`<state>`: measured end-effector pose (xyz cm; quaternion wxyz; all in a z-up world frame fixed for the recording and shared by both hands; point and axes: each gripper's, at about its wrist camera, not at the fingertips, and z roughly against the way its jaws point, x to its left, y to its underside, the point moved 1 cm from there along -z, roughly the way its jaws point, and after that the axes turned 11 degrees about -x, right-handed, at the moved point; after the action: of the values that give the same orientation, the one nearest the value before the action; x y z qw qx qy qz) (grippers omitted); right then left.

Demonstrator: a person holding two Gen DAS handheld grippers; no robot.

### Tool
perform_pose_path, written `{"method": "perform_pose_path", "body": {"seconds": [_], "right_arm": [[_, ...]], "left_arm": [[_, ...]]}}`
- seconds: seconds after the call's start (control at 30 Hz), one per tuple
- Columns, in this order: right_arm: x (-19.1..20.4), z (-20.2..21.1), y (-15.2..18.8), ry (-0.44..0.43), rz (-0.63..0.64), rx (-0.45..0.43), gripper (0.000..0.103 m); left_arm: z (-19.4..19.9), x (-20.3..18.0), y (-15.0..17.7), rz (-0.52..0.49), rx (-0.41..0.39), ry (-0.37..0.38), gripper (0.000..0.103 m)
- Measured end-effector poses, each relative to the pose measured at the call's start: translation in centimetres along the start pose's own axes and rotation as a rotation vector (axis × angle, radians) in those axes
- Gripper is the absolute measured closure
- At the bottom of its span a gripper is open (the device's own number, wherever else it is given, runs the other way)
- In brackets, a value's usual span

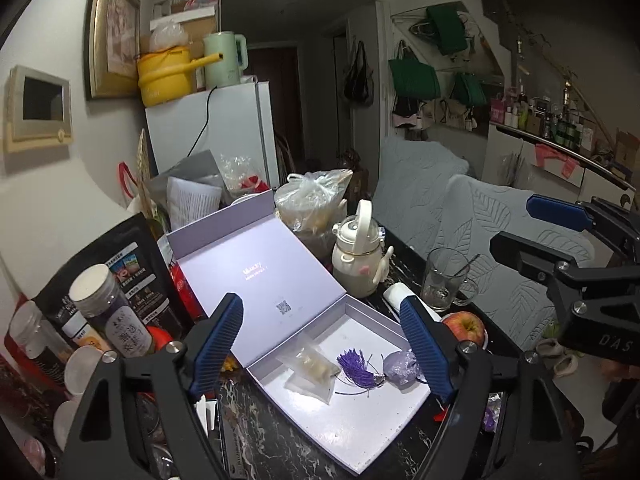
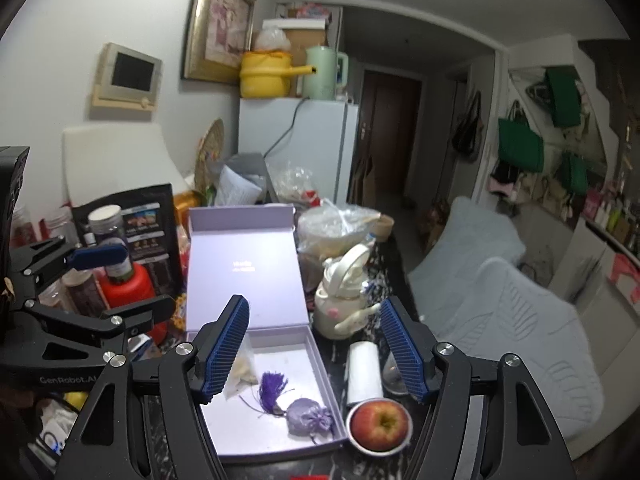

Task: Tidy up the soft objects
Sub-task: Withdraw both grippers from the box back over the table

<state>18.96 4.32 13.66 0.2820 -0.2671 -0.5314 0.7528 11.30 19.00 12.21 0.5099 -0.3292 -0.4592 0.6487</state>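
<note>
From the left wrist, the left gripper [image 1: 320, 344] hangs above the open lavender box [image 1: 360, 432] with its jaws well apart and nothing between them; a purple sachet [image 1: 400, 366] with its tassel [image 1: 354, 366] and a clear packet [image 1: 310, 372] lie inside. From the right wrist, the right gripper [image 2: 314, 350] is likewise spread and empty over the same box. The packing looks done; probably only the lid [image 2: 244, 268] remains to close.

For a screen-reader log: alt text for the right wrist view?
An open lavender gift box on a cluttered dark table holds a purple sachet, its tassel and a clear packet; the open right gripper hovers above, empty.
</note>
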Motion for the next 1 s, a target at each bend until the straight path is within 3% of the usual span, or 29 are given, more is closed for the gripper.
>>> {"method": "perform_pose_path", "body": {"seconds": [0.3, 0.43, 0.57, 0.73, 1.0], "right_arm": [[0.8, 6.5, 1.0, 0.009, 0.033, -0.023, 0.028], [0.9, 8.7, 2.0, 0.022, 0.009, -0.022, 0.028], [0.7, 11.0, 3.7, 0.018, -0.036, -0.007, 0.028], [1.0, 13.2, 6.1, 0.004, -0.063, 0.009, 0.026], [1.5, 16.4, 10.4, 0.069, -0.085, 0.034, 0.025]], "left_arm": [[5.2, -2.2, 0.9, -0.043, -0.048, 0.062, 0.019], [7.7, -3.1, 1.8, -0.052, -0.078, 0.072, 0.006], [9.7, -3.8, 3.1, -0.059, -0.101, 0.095, 0.005], [11.4, -4.9, 4.9, -0.065, -0.077, 0.153, 0.005], [13.3, -6.6, 8.1, -0.069, -0.040, 0.249, 0.005]]}}
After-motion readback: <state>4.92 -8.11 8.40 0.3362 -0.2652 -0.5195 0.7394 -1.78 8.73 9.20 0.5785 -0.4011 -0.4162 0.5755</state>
